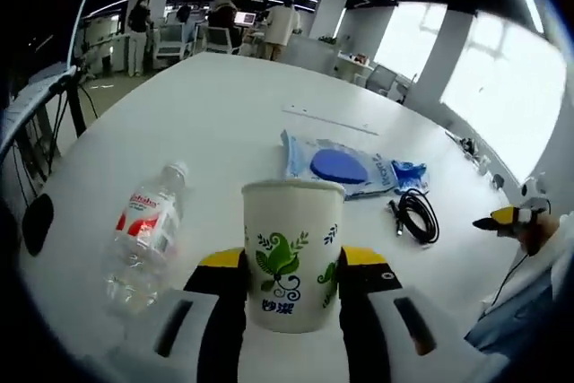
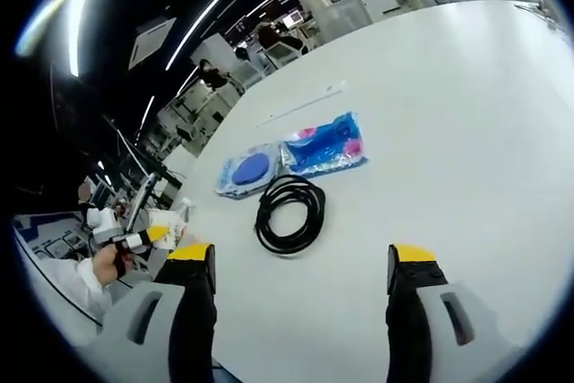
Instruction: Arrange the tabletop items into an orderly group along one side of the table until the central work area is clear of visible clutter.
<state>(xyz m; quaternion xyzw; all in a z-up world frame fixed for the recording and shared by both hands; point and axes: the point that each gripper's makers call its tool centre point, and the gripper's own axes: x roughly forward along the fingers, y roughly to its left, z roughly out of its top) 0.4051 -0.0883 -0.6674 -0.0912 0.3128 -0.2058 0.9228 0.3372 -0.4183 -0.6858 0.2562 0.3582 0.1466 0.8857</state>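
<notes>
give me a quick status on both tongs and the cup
Left tongs shut on paper cup, upright on table. Right tongs open, empty, black cable just ahead. Water bottle lying beside cup; blue packets beyond.

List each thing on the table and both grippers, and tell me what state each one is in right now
Paper cup: upright, held between the left gripper's fingers.
Left gripper: shut on the cup.
Right gripper: open, holding nothing.
Water bottle: lying on its side, cap on.
Black cable: coiled, flat on the table.
Pouch with blue disc: lying flat.
Blue packet: lying flat beside the pouch.
</notes>
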